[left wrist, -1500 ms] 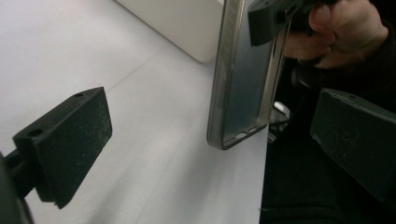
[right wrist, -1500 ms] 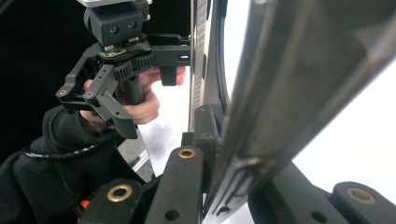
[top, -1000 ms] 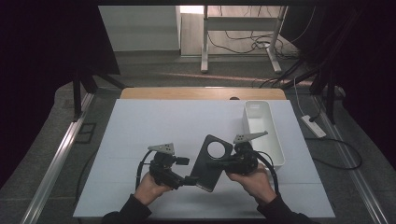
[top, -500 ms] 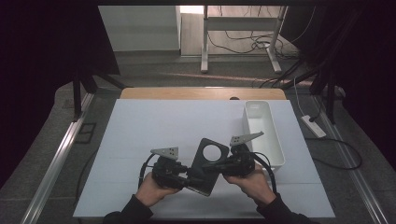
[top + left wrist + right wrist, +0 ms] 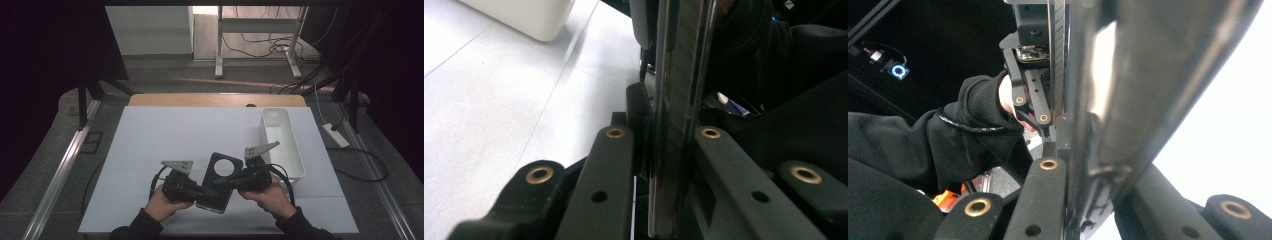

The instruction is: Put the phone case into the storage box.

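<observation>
A flat black panel with a round hole near its far end sits low over the white table, close to the front edge. My left gripper is shut on its near left edge. My right gripper is shut on its right edge, below the hole. In the left gripper view the panel stands edge-on, pinched by the left gripper. The right gripper view has the same panel clamped in the right gripper, with the left gripper and a dark sleeve beyond it.
A long white bin stands at the right of the table, just beyond my right hand; its corner appears in the left gripper view. Cables and a power strip lie on the floor to the right.
The panel has shifted a little left and toward the person. The left gripper has moved in from beside the panel and closed on its edge. The right gripper stays on it.
</observation>
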Demonstrator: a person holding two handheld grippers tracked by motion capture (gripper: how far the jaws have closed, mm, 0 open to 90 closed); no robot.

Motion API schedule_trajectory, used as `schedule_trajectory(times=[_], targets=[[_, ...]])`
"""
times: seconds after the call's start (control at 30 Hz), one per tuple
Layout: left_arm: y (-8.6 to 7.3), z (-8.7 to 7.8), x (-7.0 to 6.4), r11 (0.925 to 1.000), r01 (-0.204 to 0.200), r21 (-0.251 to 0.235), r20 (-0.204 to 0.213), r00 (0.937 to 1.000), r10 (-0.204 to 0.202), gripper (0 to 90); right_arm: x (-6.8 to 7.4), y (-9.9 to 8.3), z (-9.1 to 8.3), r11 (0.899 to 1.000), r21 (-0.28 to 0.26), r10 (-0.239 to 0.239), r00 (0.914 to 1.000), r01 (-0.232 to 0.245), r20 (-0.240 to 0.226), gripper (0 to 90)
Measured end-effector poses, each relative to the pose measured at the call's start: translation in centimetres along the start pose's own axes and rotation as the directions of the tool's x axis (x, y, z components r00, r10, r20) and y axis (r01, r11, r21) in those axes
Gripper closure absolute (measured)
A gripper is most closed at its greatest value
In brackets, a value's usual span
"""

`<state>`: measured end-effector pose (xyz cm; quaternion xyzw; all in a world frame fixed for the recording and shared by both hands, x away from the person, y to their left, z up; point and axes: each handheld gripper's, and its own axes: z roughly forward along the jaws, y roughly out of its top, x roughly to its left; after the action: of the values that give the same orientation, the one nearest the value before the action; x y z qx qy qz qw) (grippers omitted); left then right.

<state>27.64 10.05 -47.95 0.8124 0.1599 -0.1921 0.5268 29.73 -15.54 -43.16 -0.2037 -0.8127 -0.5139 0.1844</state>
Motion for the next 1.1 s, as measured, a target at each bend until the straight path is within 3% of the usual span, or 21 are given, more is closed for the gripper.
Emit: schedule_trajectory(times=[0.2, 0.37, 0.53, 0.63, 0.67, 0.7, 0.73, 0.8, 0.83, 0.87, 0.9, 0.93, 0.97, 1.03, 1.1], targets=[[0.1, -0.1, -0.3, 0.9999, -0.014, 0.002, -0.05, 0.9986, 0.014, 84.7, 0.0, 0.0, -0.1, 1.0, -0.002, -0.019, 0.9997, 0.019, 0.016, 81.7], [0.2, -0.1, -0.6, 0.9997, -0.018, 0.014, -0.114, 0.9933, 0.019, 84.6, 0.1, 0.1, -0.3, 0.999, -0.021, -0.027, 0.9949, 0.029, 0.097, 65.6], [0.2, -0.1, -0.7, 0.9997, -0.006, 0.025, -0.182, 0.9832, 0.01, 84.5, 0.1, 0.2, -0.8, 0.998, -0.042, -0.045, 0.9742, 0.056, 0.221, 46.8], [0.2, -0.1, -0.8, 0.9996, 0.0, 0.028, -0.222, 0.975, 0.006, 84.5, 0.1, 0.3, -1.1, 0.997, -0.049, -0.051, 0.9613, 0.067, 0.271, 36.4], [0.2, -0.1, -0.8, 0.9996, 0.0, 0.028, -0.222, 0.975, 0.006, 84.5, 0.1, 0.3, -1.1, 0.997, -0.049, -0.051, 0.9613, 0.067, 0.271, 36.4], [0.2, -0.1, -0.9, 0.9996, 0.007, 0.027, -0.263, 0.9647, 0.001, 84.5, 0.0, 0.4, -1.3, 0.996, -0.052, -0.058, 0.9518, 0.078, 0.301, 29.7], [0.2, -0.1, -0.9, 0.9995, 0.009, 0.029, -0.276, 0.9611, -0.001, 84.4, 0.0, 0.4, -1.4, 0.996, -0.054, -0.055, 0.9486, 0.076, 0.312, 27.3], [0.3, 0.0, -1.1, 0.9993, 0.014, 0.035, -0.32, 0.9473, -0.002, 84.3, -0.1, 0.5, -1.6, 0.996, -0.06, -0.045, 0.9468, 0.067, 0.319, 21.8], [0.3, 0.1, -1.1, 0.9992, 0.015, 0.037, -0.333, 0.943, -0.002, 84.3, -0.1, 0.5, -1.7, 0.996, -0.062, -0.043, 0.9444, 0.067, 0.326, 18.5], [0.3, 0.1, -1.1, 0.9992, 0.015, 0.037, -0.333, 0.943, -0.002, 84.3, -0.1, 0.5, -1.7, 0.996, -0.062, -0.043, 0.9444, 0.067, 0.326, 18.5], [0.2, 0.1, -1.1, 0.9992, 0.017, 0.037, -0.347, 0.938, -0.003, 84.3, -0.1, 0.5, -1.9, 0.996, -0.063, -0.044, 0.94, 0.069, 0.338, 15.1], [0.2, 0.2, -1.1, 0.9991, 0.018, 0.038, -0.354, 0.9351, -0.004, 84.3, -0.1, 0.6, -2.1, 0.995, -0.067, -0.044, 0.9334, 0.073, 0.356, 9.8], [0.2, 0.3, -1.2, 0.999, 0.02, 0.039, -0.371, 0.9285, -0.004, 84.3, -0.1, 0.6, -2.1, 0.995, -0.071, -0.046, 0.9302, 0.077, 0.364, 6.7], [0.2, 0.4, -1.3, 0.9989, 0.026, 0.04, -0.41, 0.912, -0.008, 84.3, 0.0, 0.6, -2.3, 0.993, -0.076, -0.048, 0.9129, 0.086, 0.405, 1.9], [0.2, 0.4, -1.4, 0.9989, 0.033, 0.032, -0.437, 0.8992, -0.016, 84.3, 0.1, 0.6, -2.4, 0.991, -0.081, -0.059, 0.902, 0.104, 0.428, 0.0]])
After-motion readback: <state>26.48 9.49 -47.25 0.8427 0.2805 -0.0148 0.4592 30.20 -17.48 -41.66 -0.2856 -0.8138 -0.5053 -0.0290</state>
